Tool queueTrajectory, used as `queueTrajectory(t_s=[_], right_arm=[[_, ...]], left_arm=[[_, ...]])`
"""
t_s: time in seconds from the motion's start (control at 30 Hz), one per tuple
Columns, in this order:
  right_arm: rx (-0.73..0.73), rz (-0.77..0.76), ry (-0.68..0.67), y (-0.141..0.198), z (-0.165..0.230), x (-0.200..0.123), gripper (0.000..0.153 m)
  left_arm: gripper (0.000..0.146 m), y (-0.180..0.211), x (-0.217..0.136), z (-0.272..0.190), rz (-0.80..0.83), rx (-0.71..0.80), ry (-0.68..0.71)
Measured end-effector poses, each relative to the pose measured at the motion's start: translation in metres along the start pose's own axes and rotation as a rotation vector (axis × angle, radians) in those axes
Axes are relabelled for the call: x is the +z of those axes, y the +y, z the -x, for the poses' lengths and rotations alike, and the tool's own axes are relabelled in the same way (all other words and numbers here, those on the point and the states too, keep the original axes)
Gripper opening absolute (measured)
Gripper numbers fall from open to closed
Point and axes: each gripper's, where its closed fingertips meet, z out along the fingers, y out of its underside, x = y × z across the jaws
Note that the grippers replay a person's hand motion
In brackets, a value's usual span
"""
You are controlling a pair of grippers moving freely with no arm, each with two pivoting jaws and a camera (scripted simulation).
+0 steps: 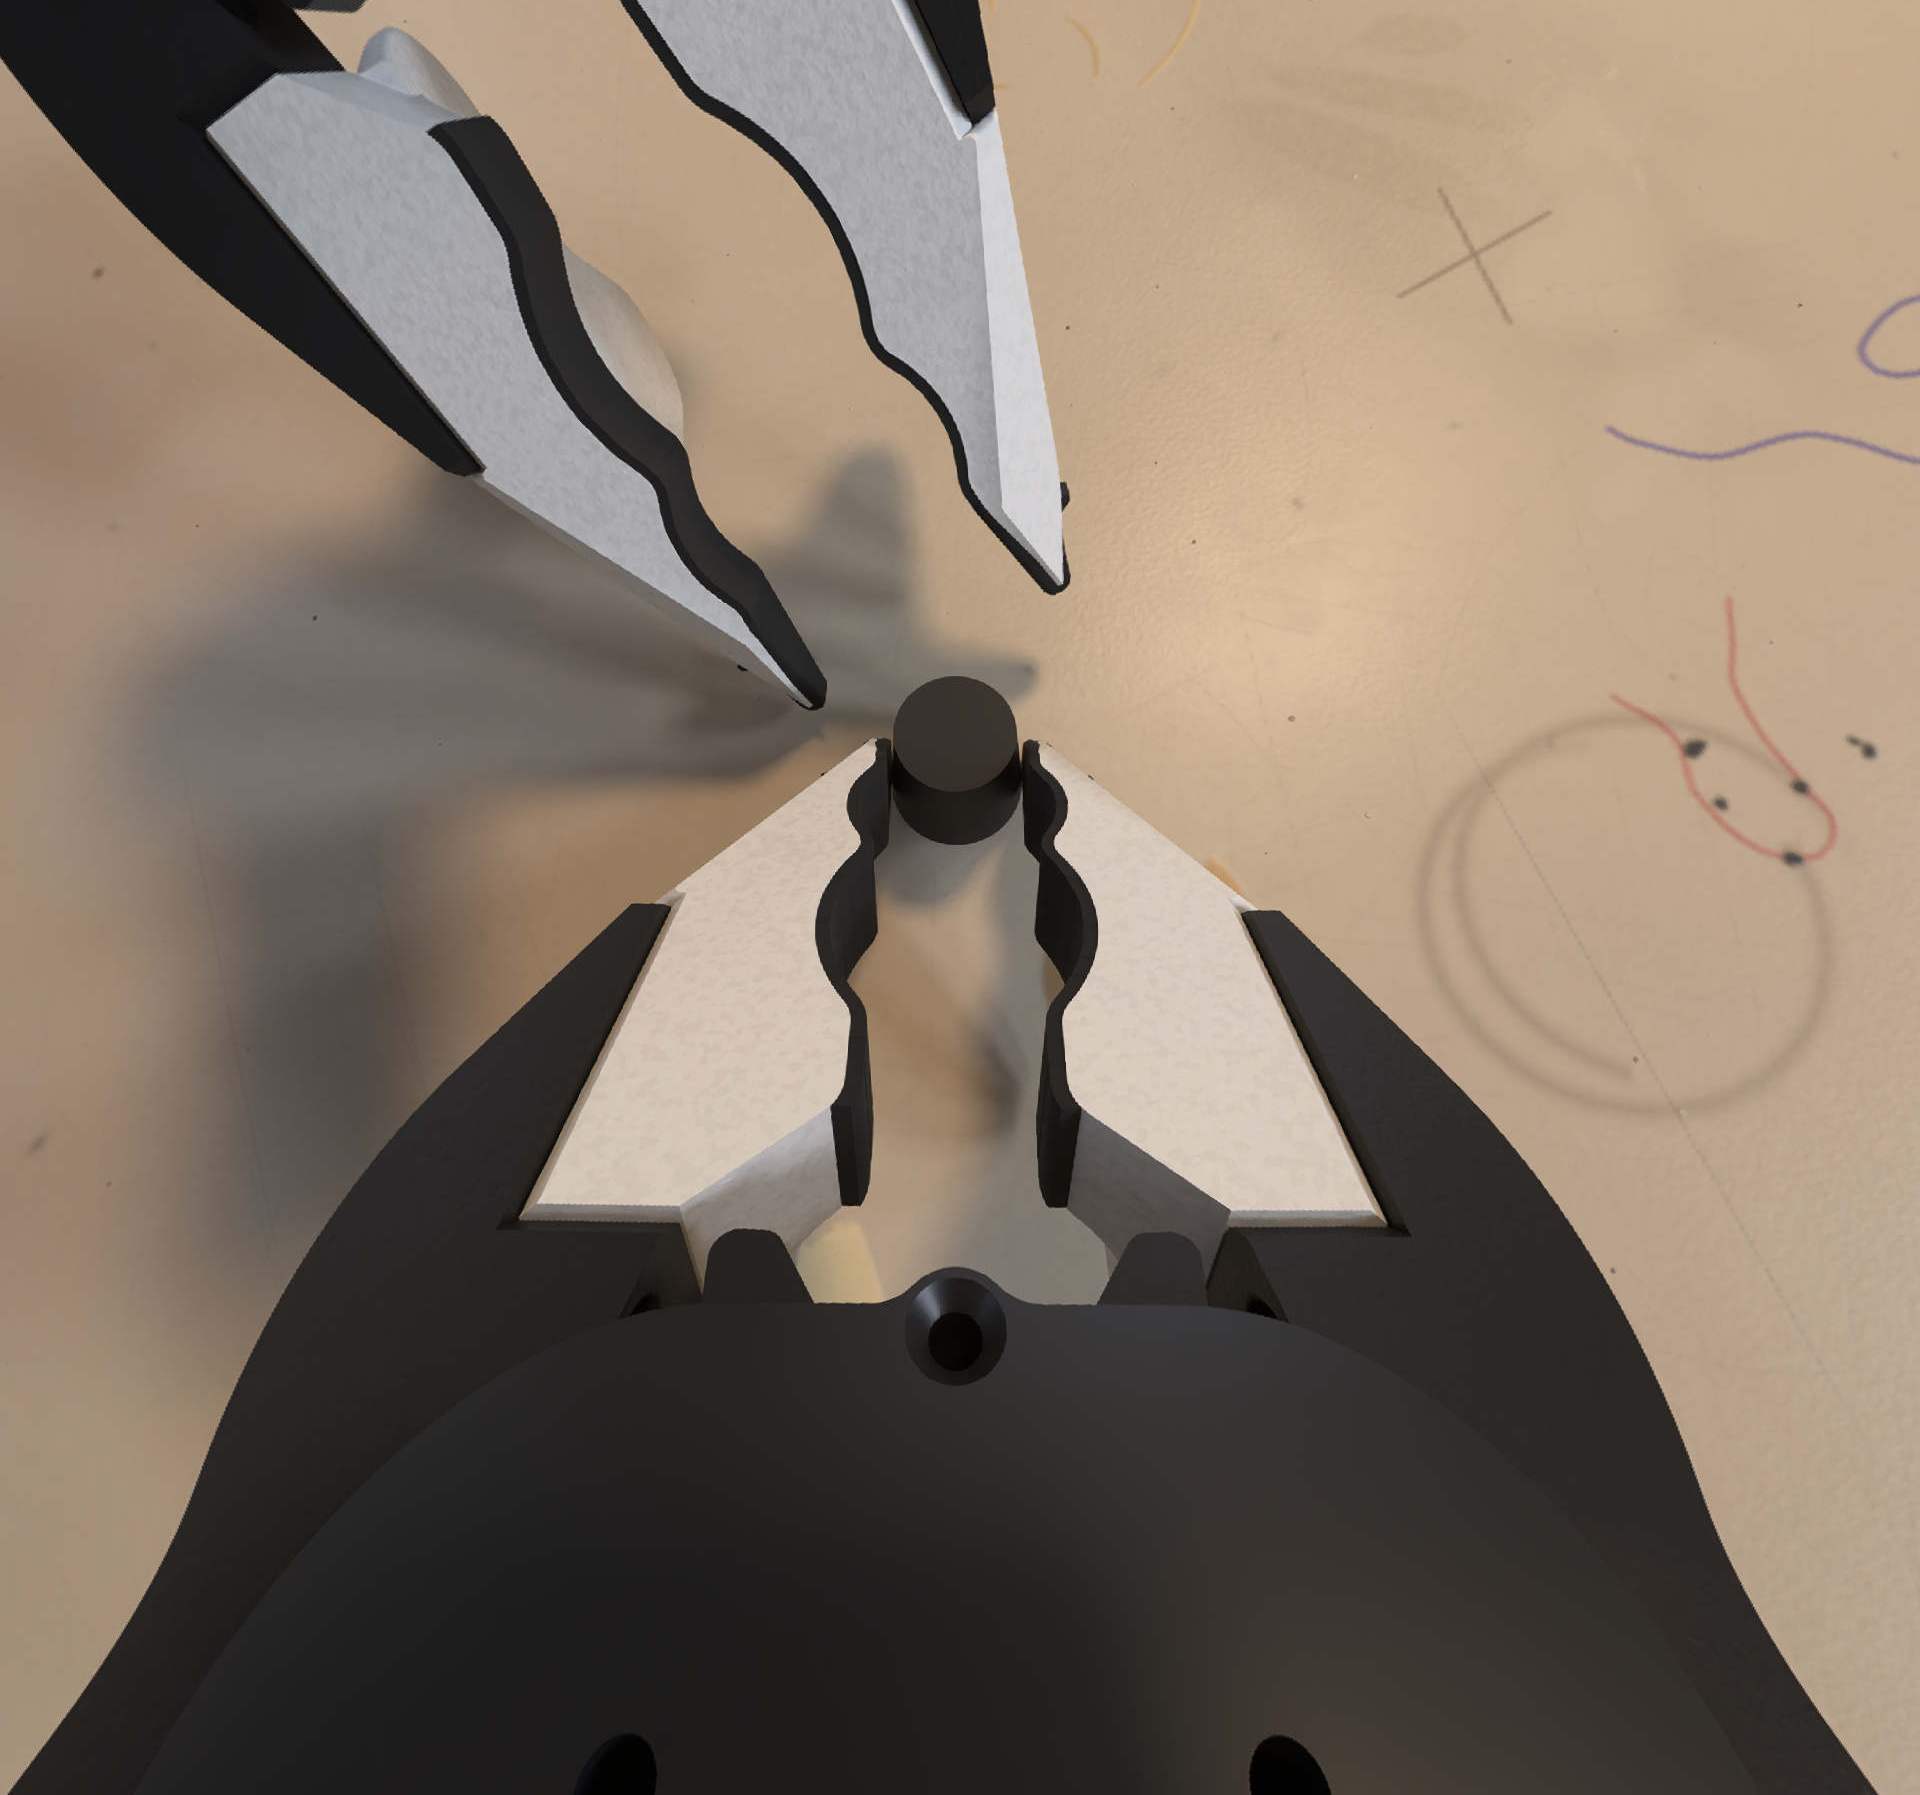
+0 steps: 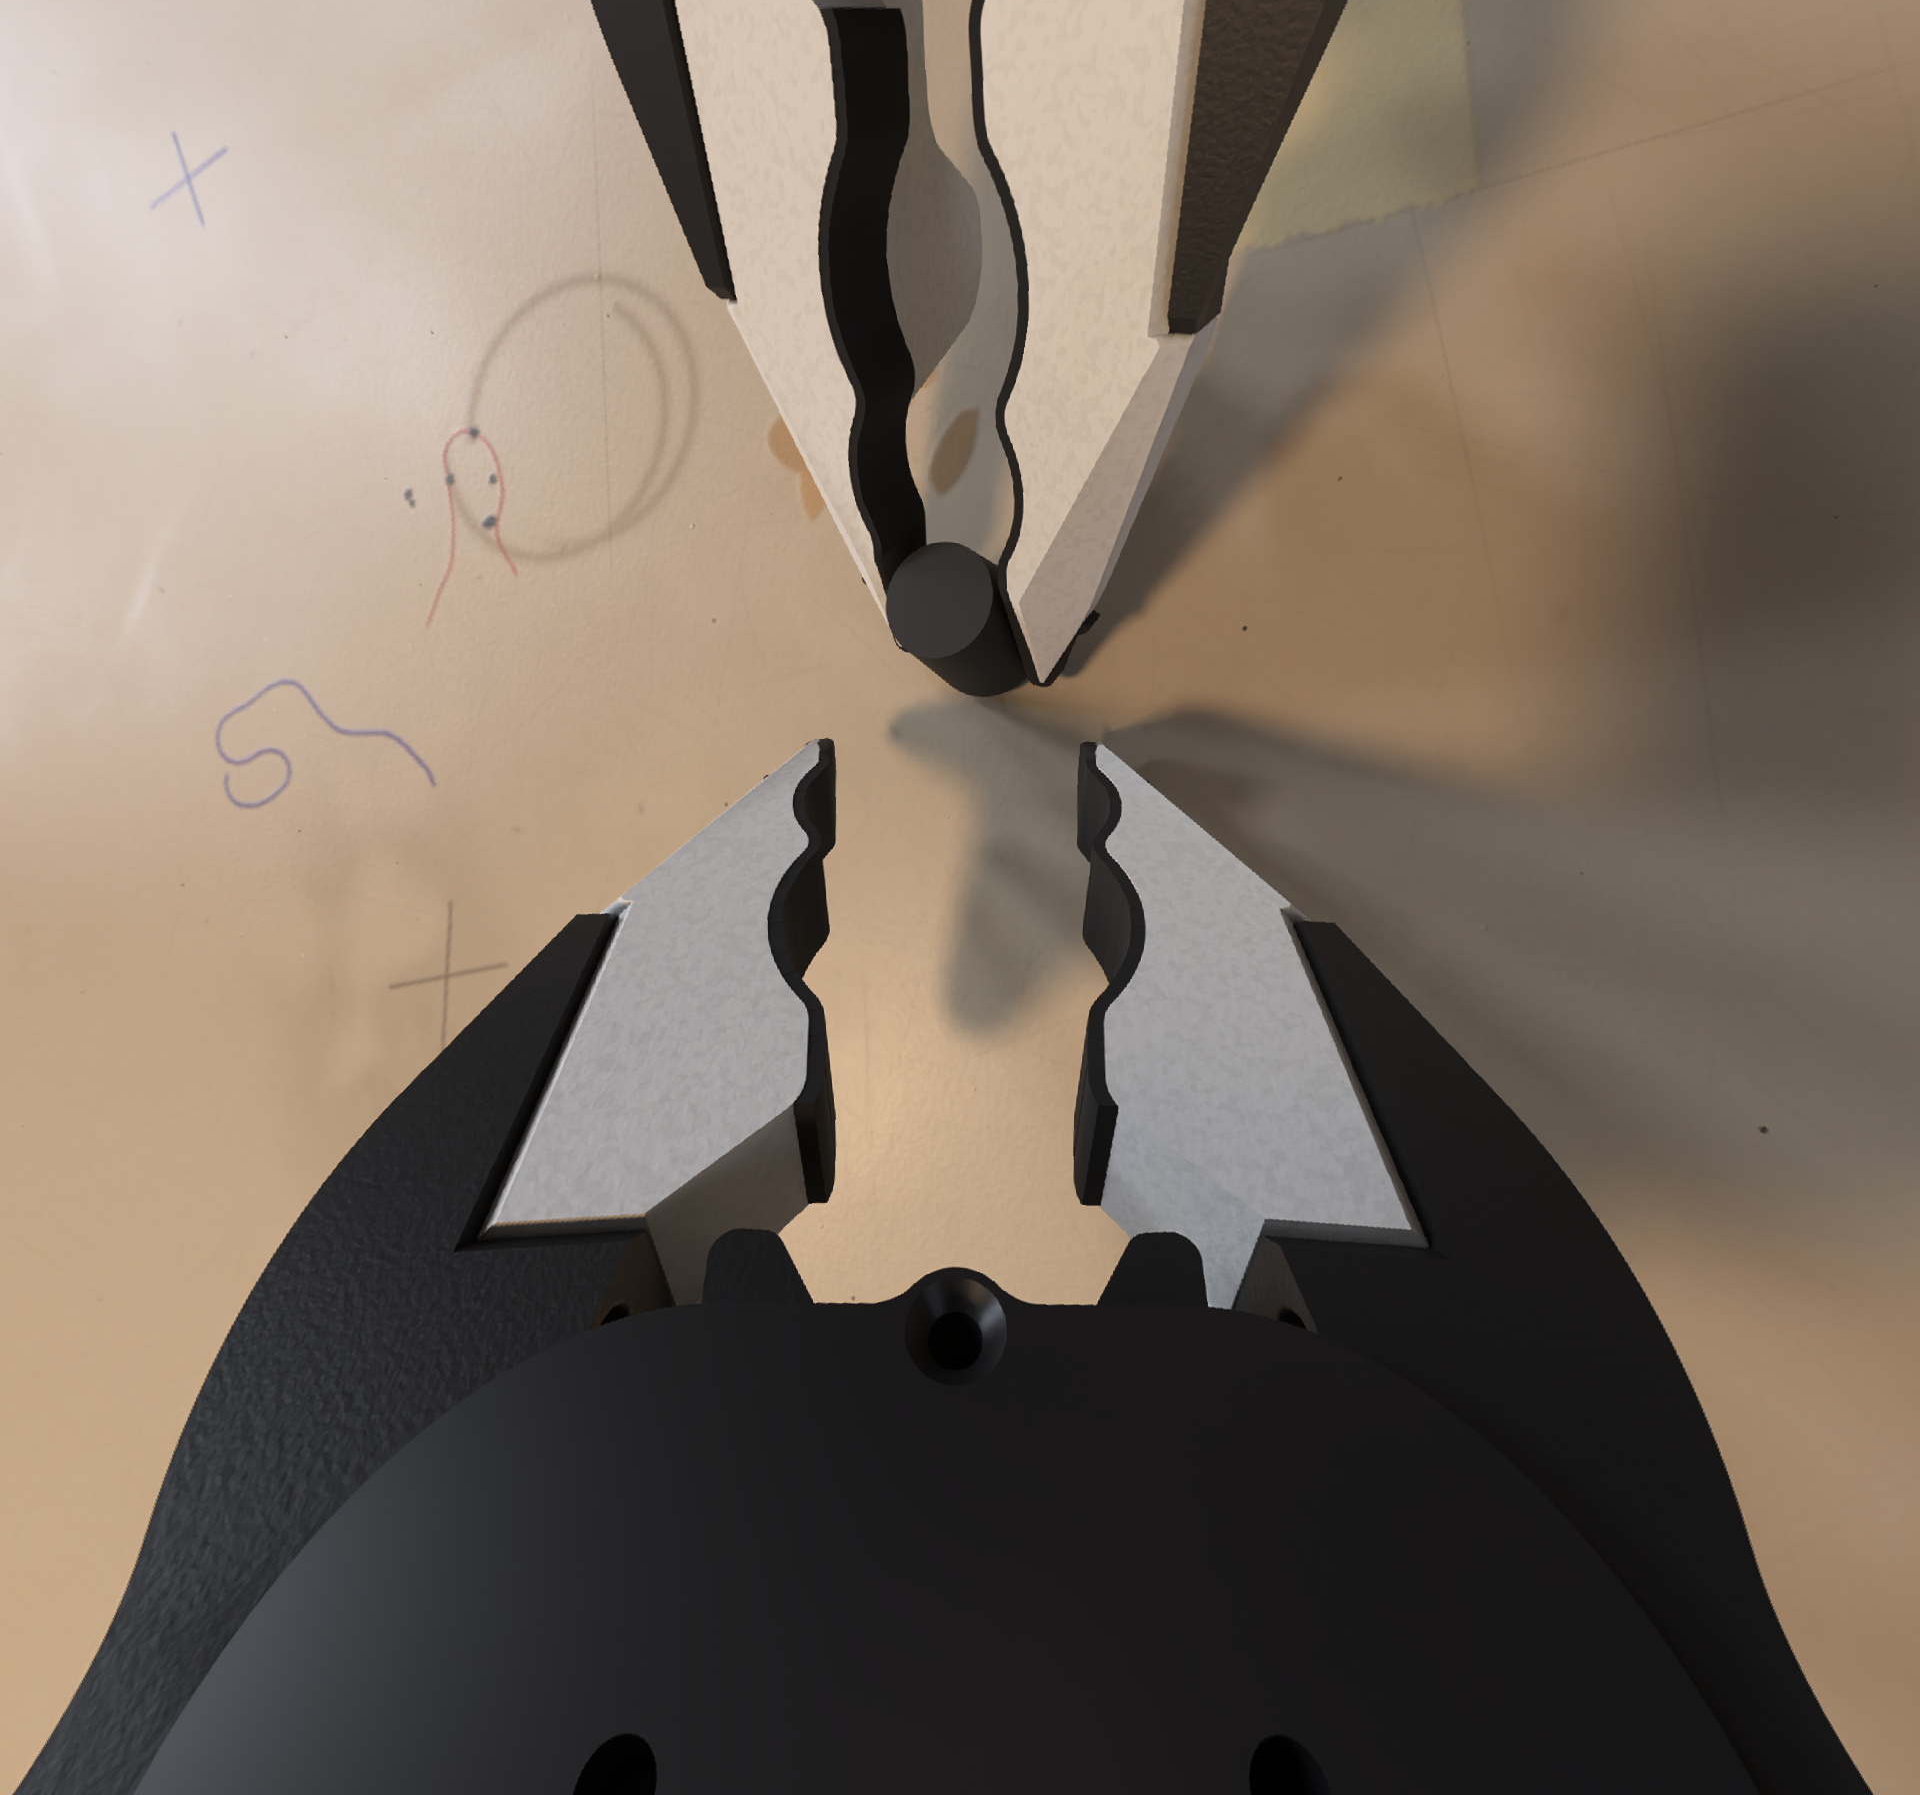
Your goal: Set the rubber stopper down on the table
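Left gripper (image 1: pixel 956 758) pinches the dark rubber stopper (image 1: pixel 954 758) at its very fingertips, jaws closed on its sides, flat round end facing up, low over the tan table (image 1: pixel 1351 602); contact with the surface can't be told. Right gripper (image 2: pixel 956 758) has its jaws spread apart with nothing between them, tips aimed at the stopper (image 2: pixel 951 628) sitting at 12 o'clock just beyond them. Pencil ring (image 1: pixel 1631 914) with a red squiggle (image 1: pixel 1756 789) lies at 3 o'clock of the stopper in the left wrist view, well apart.
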Motion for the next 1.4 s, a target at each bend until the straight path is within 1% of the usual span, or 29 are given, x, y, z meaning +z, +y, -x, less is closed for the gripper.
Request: queueTrajectory(t_s=[0.13,0.37,0.4,0.43,0.5,0.53,0.63,0.67,0.73,0.77,0.93,1.07,1.33,1.4], right_arm=[[0.025,-0.013,-0.026,-0.0016,0.0006,0.0008,0.048],[0.022,-0.012,-0.029,-0.0029,0.0013,0.0018,0.044],[0.032,-0.016,-0.051,-0.0032,0.0028,0.0013,0.036],[0.045,-0.018,-0.066,-0.0029,0.0026,0.0012,0.022],[0.077,-0.023,-0.087,-0.0024,0.0024,0.0015,0.018],[0.071,-0.021,-0.079,-0.0014,0.0019,0.0021,0.019],[0.036,-0.001,-0.049,-0.0005,0.0039,0.0023,0.029],[0.031,0.004,-0.052,-0.0005,0.0058,0.0022,0.031],[0.030,0.004,-0.075,-0.0010,0.0090,0.0026,0.042],[0.032,0.002,-0.077,-0.0011,0.0092,0.0028,0.043],[0.039,-0.001,-0.084,-0.0017,0.0086,0.0028,0.043],[0.051,0.000,-0.078,-0.0006,0.0059,0.0007,0.039],[0.045,-0.006,-0.068,-0.0024,0.0058,0.0027,0.041],[0.044,-0.005,-0.066,-0.0026,0.0057,0.0031,0.041]], left_arm=[[0.025,-0.0003,0.0000,-0.0005,-0.001,0.006,-0.008],[0.025,-0.0015,0.0010,-0.0029,0.000,0.011,0.006],[0.025,-0.0016,0.0010,-0.0029,0.000,0.014,0.004],[0.025,-0.0016,0.0009,-0.0029,0.000,0.016,0.002],[0.025,-0.0016,0.0009,-0.0029,-0.001,0.017,0.002],[0.025,-0.0016,0.0009,-0.0029,-0.001,0.017,0.003],[0.025,-0.0016,0.0010,-0.0030,0.000,0.017,0.007],[0.025,-0.0016,0.0010,-0.0030,0.000,0.018,0.007],[0.025,-0.0016,0.0010,-0.0030,0.000,0.017,0.008],[0.025,-0.0016,0.0010,-0.0030,0.000,0.016,0.008],[0.025,-0.0016,0.0010,-0.0030,-0.001,0.014,0.008],[0.025,-0.0015,0.0010,-0.0029,-0.001,0.005,0.003],[0.025,0.0007,-0.0022,-0.0012,-0.007,-0.019,0.008],[0.029,-0.0001,-0.0032,-0.0004,-0.015,-0.036,0.011]])
